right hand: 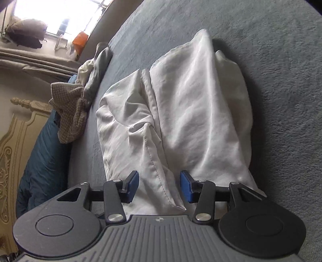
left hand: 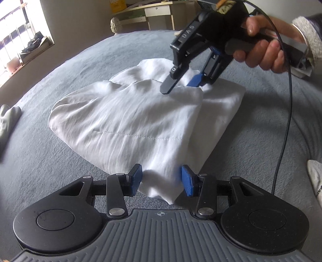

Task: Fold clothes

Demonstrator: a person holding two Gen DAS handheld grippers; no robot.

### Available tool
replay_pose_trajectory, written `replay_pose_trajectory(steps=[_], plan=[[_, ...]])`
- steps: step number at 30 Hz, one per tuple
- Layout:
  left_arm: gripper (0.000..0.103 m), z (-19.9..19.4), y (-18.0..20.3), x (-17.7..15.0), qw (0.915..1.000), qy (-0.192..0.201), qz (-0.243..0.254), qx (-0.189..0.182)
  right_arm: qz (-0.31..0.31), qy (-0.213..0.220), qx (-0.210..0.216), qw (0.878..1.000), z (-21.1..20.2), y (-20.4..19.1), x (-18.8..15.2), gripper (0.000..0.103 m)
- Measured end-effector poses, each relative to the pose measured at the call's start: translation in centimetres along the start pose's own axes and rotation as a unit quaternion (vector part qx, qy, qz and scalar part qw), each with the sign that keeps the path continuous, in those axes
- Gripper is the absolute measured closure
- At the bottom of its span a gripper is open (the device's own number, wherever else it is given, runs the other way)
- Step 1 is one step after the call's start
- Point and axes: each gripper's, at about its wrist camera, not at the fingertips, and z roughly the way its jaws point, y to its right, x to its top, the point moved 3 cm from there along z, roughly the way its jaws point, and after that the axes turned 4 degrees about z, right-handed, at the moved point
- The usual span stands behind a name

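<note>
A white garment [left hand: 128, 123] lies partly folded on the grey-blue bed [left hand: 60, 66]. My left gripper [left hand: 162, 181] is open, its blue pads either side of the garment's near corner. My right gripper [left hand: 181, 85] is at the garment's far edge, fingers apart over a raised fold. In the right wrist view the same garment [right hand: 181, 112] stretches away, and my right gripper [right hand: 159, 186] is open with a hemmed edge lying between its pads.
A pile of other clothes [right hand: 80, 96] sits at the bed's edge by a cream carved headboard [right hand: 14, 129]. A grey cloth [left hand: 8, 119] lies at the left. A window sill [left hand: 26, 52] and desk [left hand: 153, 12] stand beyond the bed. A black cable [left hand: 285, 121] hangs right.
</note>
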Motion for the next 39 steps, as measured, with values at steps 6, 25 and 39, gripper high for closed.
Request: replay_pose_trajectory(steps=[6, 25, 39], plan=[[0.061, 0.3, 0.5, -0.3, 1.0, -0.005, 0.006, 0.001, -0.021, -0.042, 0.019, 0.999, 0.2, -0.7, 0.3, 0.055], [0.058, 0.8, 1.1, -0.9, 0.9999, -0.014, 0.001, 0.003, -0.084, 0.002, -0.016, 0.996, -0.3, -2.5, -0.8, 0.102], [0.058, 1.0, 1.2, -1.1, 0.9997, -0.018, -0.017, -0.001, -0.058, 0.063, -0.04, 0.996, -5.5, -0.6, -3.0, 0.102]])
